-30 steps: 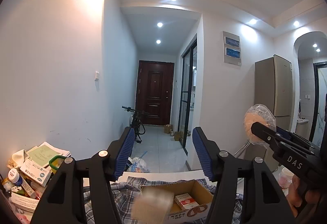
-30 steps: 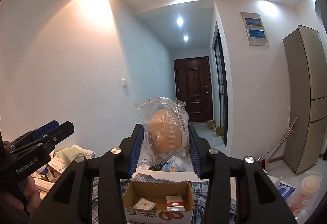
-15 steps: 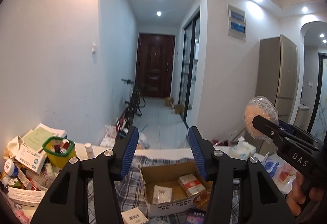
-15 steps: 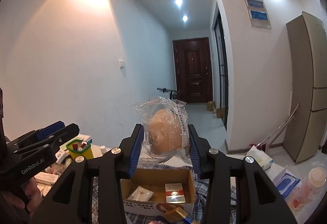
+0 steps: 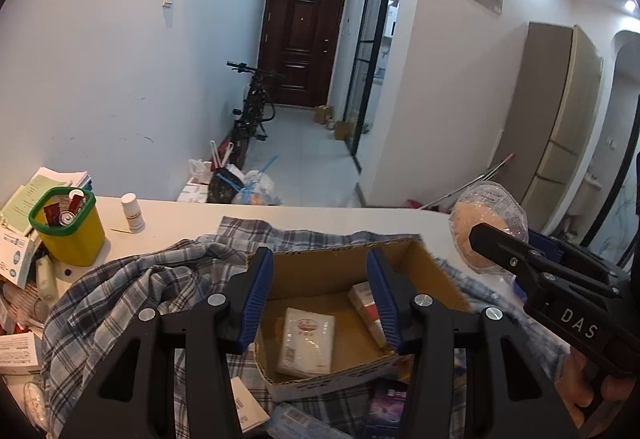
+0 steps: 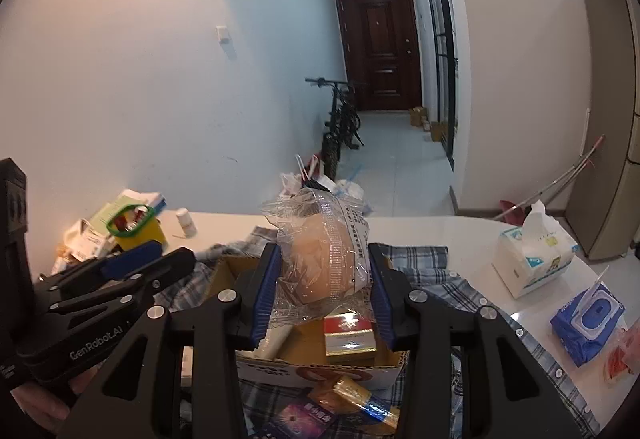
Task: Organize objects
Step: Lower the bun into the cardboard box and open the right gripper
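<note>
- Crinkled clear plastic around something tan and rounded: that is the bagged item point(image 6: 324, 259), and the right gripper point(image 6: 322, 289) has it pinched between its blue pads, clamped on the bag's sides so the bulk stands up above the jaws.
- It hangs in the air just above the near end of the cardboard box point(image 5: 348, 267); I'd say it is carried there because the box is the collecting point for this tidy-up.
- The box sits open-topped on a plaid shirt point(image 5: 132, 295) spread over the white table point(image 5: 320, 217), and it already holds a white sachet point(image 5: 307, 341) lying flat and a red-and-white carton point(image 6: 348, 333) against the right wall, so there is floor left in the middle.
- The left gripper point(image 5: 320, 303) is over the box mouth with nothing in it: its jaws are drawn in as narrow as they go, a gap showing between the pads and only the box floor behind them.
- Loose packets lie on the shirt in front of the box; the fisheye edge blurs them, so I can't be sure what they are.
- Off to the left, a yellow tub point(image 5: 68, 231) with a green rim holds small tubes upright, and a white pill bottle point(image 5: 133, 213) stands just beside it.
- To the right, a tissue pack point(image 6: 532, 259) and a blue wipes pack point(image 6: 588, 323) wait on bare tabletop.
</note>
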Motion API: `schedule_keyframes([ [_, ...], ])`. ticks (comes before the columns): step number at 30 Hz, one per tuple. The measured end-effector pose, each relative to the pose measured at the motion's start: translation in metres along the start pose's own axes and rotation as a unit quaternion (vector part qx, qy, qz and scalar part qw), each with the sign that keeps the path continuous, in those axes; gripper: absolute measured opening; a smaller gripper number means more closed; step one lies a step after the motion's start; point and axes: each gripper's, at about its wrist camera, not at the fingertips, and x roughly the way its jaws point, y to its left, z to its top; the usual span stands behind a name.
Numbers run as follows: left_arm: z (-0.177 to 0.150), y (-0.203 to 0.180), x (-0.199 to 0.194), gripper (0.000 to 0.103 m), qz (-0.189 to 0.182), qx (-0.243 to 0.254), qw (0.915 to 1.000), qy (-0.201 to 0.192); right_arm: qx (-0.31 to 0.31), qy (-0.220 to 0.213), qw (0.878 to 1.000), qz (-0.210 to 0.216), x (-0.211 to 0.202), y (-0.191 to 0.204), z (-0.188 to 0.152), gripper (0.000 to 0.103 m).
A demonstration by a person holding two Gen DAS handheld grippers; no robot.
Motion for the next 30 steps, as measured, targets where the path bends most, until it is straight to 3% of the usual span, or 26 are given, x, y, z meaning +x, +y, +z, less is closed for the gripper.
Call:
schedule_keyframes([
  [4,-0.006,0.004,0.015,0.051,0.013,0.002,0.9998,0.014,0.002,0.023,1.000,-0.011,0.020,-0.004,-0.006,0.041],
  [10,-0.012,0.014,0.035,0.051,0.012,-0.012,0.9990,0.040,0.026,0.058,0.998,0.021,0.045,-0.014,-0.011,0.041],
  [17,-0.015,0.015,0.043,0.051,0.017,-0.012,0.9984,0.052,0.011,0.083,0.996,0.008,0.066,-0.010,-0.023,0.041],
  [27,-0.015,0.013,0.043,0.052,0.023,-0.011,0.9980,0.058,0.012,0.090,0.996,0.002,0.071,-0.015,-0.026,0.047],
  [29,-0.014,0.014,0.040,0.068,0.019,-0.014,0.9985,0.049,0.014,0.085,0.996,0.000,0.069,-0.015,-0.025,0.056],
  [30,-0.013,0.015,0.036,0.084,0.015,-0.018,0.9990,0.037,0.015,0.082,0.996,-0.003,0.067,-0.015,-0.024,0.061],
])
